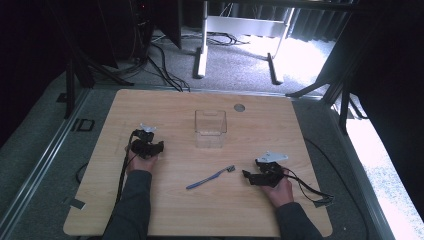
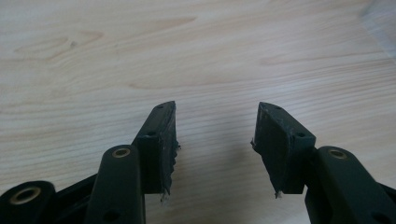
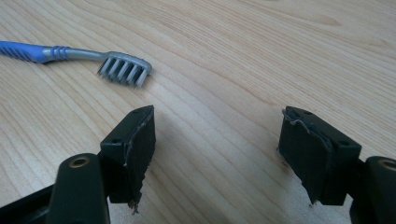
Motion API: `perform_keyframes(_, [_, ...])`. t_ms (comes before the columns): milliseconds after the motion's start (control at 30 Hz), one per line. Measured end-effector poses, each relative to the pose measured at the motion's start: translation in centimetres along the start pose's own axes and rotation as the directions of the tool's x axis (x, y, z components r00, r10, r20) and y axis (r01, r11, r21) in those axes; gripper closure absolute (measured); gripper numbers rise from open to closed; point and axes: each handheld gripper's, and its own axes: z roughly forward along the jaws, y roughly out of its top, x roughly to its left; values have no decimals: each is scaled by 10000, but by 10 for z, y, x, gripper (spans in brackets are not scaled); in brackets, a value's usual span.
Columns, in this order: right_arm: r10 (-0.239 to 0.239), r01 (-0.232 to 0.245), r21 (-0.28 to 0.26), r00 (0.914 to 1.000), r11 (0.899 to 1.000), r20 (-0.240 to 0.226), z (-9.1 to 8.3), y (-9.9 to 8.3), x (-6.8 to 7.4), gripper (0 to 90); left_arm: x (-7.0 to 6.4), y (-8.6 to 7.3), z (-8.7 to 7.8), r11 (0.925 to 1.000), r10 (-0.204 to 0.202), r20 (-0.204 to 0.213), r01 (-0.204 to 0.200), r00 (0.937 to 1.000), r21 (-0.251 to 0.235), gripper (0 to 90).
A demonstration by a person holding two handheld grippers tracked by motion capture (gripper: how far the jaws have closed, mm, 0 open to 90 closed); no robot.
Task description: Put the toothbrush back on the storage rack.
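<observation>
One wooden table (image 1: 150, 210) with pale grain and round corners sits on grey carpet. I see black cables behind it. My toothbrush (image 1: 210, 177) lies flat near the middle, closer to the near edge. It is thin, with a blue handle and grey bristles. Its head points toward the far right corner. My left gripper (image 2: 215, 140) and right gripper (image 3: 215, 154) both have jaws apart, holding nothing.

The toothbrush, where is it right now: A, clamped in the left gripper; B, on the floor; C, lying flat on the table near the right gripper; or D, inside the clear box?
C: the toothbrush lies flat on the table, just ahead of the open right gripper.
</observation>
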Motion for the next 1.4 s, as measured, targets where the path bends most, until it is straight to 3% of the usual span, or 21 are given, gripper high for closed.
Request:
perform_keyframes(267, [-13, 13, -20, 10000, 10000, 0, 0, 0, 0, 269, -7, 9, -27, 9971, 376, 624, -334, 9973, -681, 495])
perform_keyframes(333, [-17, 17, -23, 10000, 10000, -4, 0, 0, 0, 269, -7, 9, -27, 9971, 376, 624, -334, 9973, -681, 494])
perform_keyframes(633, [-37, 37, -17, 10000, 10000, -5, 0, 0, 0, 269, -21, 22, -55, 9931, 768, 1091, -664, 9911, -964, 518])
perform_keyframes(933, [-38, 38, -18, 10000, 10000, -7, 0, 0, 0, 269, -31, 28, -67, 9902, 998, 1507, -833, 9835, -1120, 516])
perform_keyframes(1400, [-18, 18, -13, 10000, 10000, -10, 0, 0, 0, 269, -50, 37, -80, 9876, 1313, 1778, -1132, 9753, -1085, 517])
